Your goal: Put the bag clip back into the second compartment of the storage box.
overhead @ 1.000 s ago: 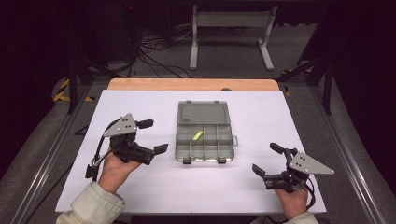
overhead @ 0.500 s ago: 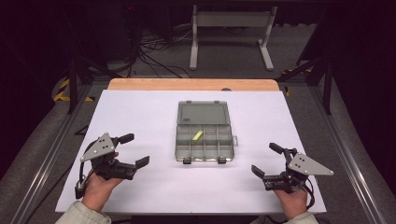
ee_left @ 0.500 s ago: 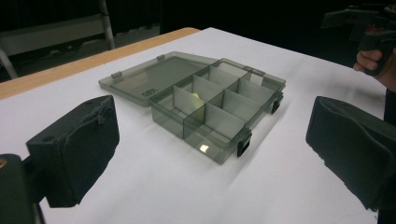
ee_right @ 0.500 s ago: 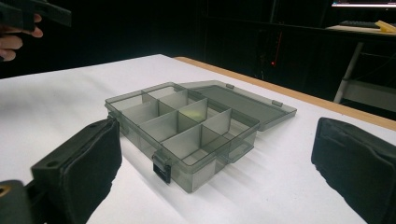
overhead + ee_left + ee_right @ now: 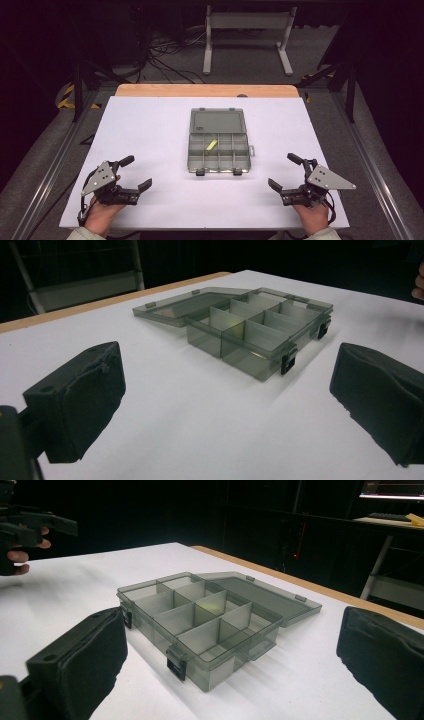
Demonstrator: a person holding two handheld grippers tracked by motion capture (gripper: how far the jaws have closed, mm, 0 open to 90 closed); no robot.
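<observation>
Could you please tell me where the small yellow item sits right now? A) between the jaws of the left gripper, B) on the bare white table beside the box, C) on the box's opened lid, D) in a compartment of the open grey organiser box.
D: in the high view the yellow item lies inside a compartment of the open organiser box, in its far row just below the flat-lying lid.

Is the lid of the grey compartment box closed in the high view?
No, the lid lies folded flat open behind the compartment box, whose dividers and a yellow piece show.
</observation>
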